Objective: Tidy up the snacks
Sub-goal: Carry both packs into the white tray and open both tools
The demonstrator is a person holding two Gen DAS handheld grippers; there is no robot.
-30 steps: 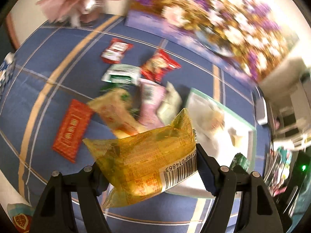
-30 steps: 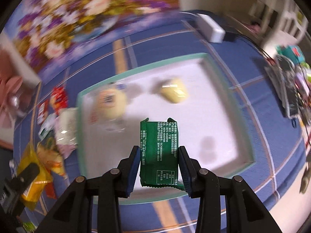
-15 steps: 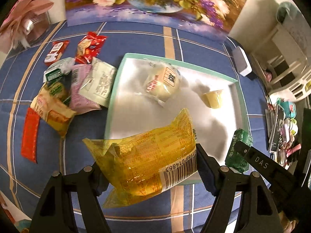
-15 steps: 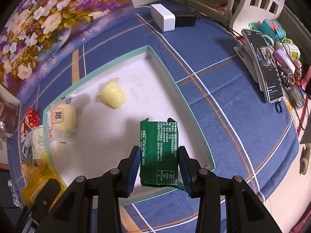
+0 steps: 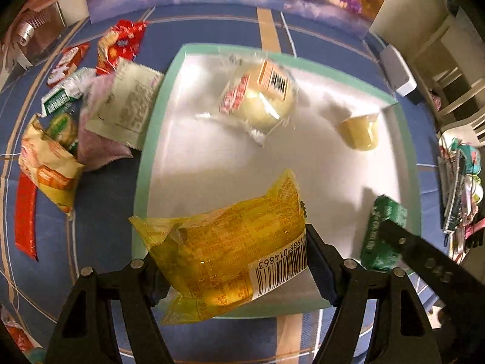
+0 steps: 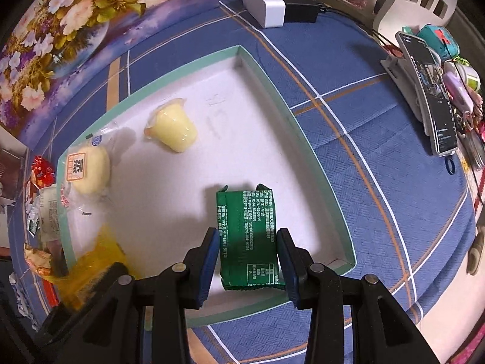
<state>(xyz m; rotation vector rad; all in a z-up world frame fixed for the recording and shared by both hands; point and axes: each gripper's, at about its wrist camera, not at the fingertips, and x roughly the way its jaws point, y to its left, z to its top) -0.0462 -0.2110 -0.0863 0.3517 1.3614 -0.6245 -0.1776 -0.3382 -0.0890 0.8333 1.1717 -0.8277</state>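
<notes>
Swung over the tray point(image 5: 157, 115) since earlier. Left tongs point(image 5: 233, 261) clamped on yellow packet point(image 5: 230, 242), lower centre; right tongs point(image 6: 247, 251) pinching green packet point(image 6: 247, 230), lower middle. Held low, probably for dropping beside bun point(image 6: 88, 166) and jelly cup point(image 6: 172, 127).

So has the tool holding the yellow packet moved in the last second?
Yes. The left tool, shut on the yellow packet, has swung from over the loose snacks to above the tray.

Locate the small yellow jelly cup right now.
The yellow jelly cup lies tipped on its side inside the tray, toward its far right corner, right of the wrapped bun.
</notes>
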